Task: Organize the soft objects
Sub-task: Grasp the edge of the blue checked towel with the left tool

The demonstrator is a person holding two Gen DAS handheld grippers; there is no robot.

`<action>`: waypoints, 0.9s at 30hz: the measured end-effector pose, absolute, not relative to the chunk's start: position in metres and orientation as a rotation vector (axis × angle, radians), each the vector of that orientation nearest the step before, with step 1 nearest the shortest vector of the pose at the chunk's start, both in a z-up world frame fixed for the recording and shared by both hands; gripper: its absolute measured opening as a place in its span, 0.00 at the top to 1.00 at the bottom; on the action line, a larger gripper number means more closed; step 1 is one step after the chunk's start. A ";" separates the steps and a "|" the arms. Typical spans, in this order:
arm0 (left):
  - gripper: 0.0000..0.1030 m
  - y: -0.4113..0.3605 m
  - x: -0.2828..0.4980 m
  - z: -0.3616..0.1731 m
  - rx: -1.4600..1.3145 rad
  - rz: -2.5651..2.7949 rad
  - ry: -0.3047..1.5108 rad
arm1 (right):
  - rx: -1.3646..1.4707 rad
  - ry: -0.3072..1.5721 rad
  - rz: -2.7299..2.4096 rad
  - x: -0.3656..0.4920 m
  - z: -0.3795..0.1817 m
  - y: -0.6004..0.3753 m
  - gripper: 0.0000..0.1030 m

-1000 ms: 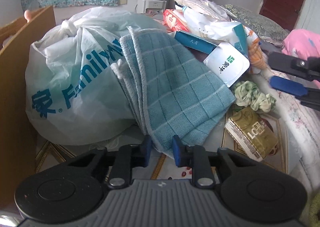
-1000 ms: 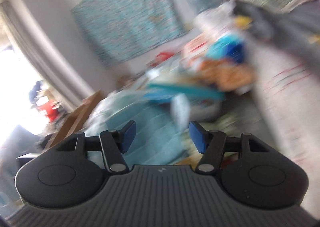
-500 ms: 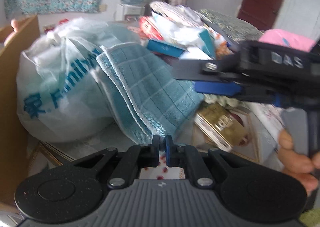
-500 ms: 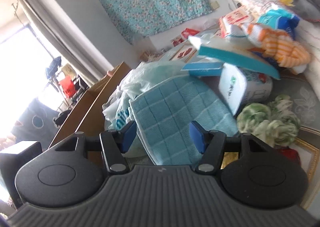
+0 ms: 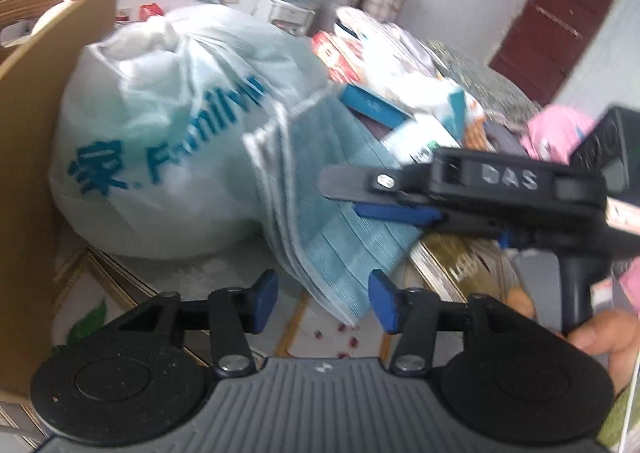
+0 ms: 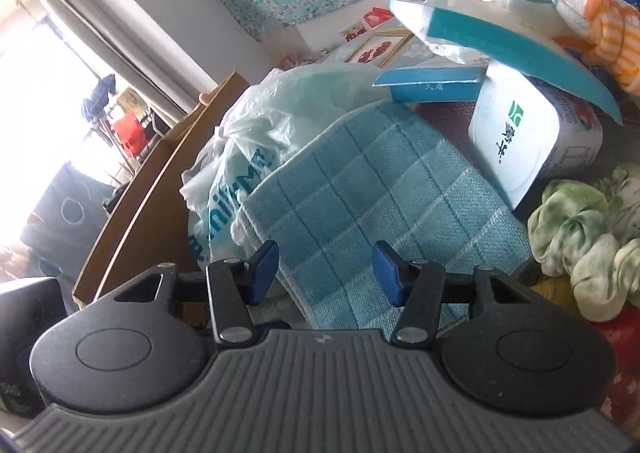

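Left wrist view shows the left gripper (image 5: 323,299) at 6 o'clock with its jaws opening, the bottom corner of the folded blue checked towel (image 5: 328,213) hanging between the pads but not pinched, so it looks released. That towel leans upright against the stuffed white plastic bag (image 5: 168,141) at 10 o'clock, which props it and keeps the folds together. The right gripper (image 5: 384,195) reaches in from 3 o'clock, its fingers across the towel's face; seen from its own camera the right gripper (image 6: 325,271) has its jaws closing, with the towel's lower edge between them and no pad pressing yet. My guess is a handover of the towel from one side to the other. Motion blur smears the packets behind, the right gripper covers the towel's right edge, and what the bag holds cannot be made out.
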State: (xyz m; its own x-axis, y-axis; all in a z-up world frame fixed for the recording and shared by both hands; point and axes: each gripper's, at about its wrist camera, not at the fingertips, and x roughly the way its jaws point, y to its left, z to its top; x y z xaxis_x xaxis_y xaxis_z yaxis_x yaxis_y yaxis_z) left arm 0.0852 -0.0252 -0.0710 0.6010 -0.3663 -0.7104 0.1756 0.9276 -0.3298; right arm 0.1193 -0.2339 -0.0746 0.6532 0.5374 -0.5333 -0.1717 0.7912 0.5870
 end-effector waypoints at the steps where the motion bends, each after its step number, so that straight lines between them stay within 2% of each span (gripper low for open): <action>1: 0.43 -0.024 0.088 -0.072 -0.244 -0.306 0.870 | 0.532 0.758 0.423 0.120 -0.075 -0.235 0.50; 3: 0.41 -0.024 0.094 -0.073 -0.260 -0.287 0.865 | 0.544 0.751 0.426 0.119 -0.074 -0.237 0.50; 11: 0.41 -0.028 0.117 -0.085 -0.333 -0.262 0.890 | 0.578 0.719 0.474 0.116 -0.073 -0.249 0.49; 14: 0.44 -0.031 0.120 -0.086 -0.338 -0.248 0.874 | 0.594 0.706 0.487 0.114 -0.072 -0.255 0.49; 17: 0.54 -0.032 0.119 -0.087 -0.353 -0.241 0.876 | 0.605 0.692 0.493 0.112 -0.072 -0.261 0.49; 19: 0.76 -0.032 0.119 -0.087 -0.353 -0.224 0.872 | 0.605 0.685 0.494 0.109 -0.072 -0.263 0.49; 22: 0.89 -0.032 0.120 -0.087 -0.355 -0.197 0.878 | 0.604 0.677 0.490 0.105 -0.070 -0.264 0.49; 27: 0.93 -0.027 0.103 -0.071 -0.318 -0.184 0.865 | 0.587 0.656 0.492 0.093 -0.062 -0.261 0.49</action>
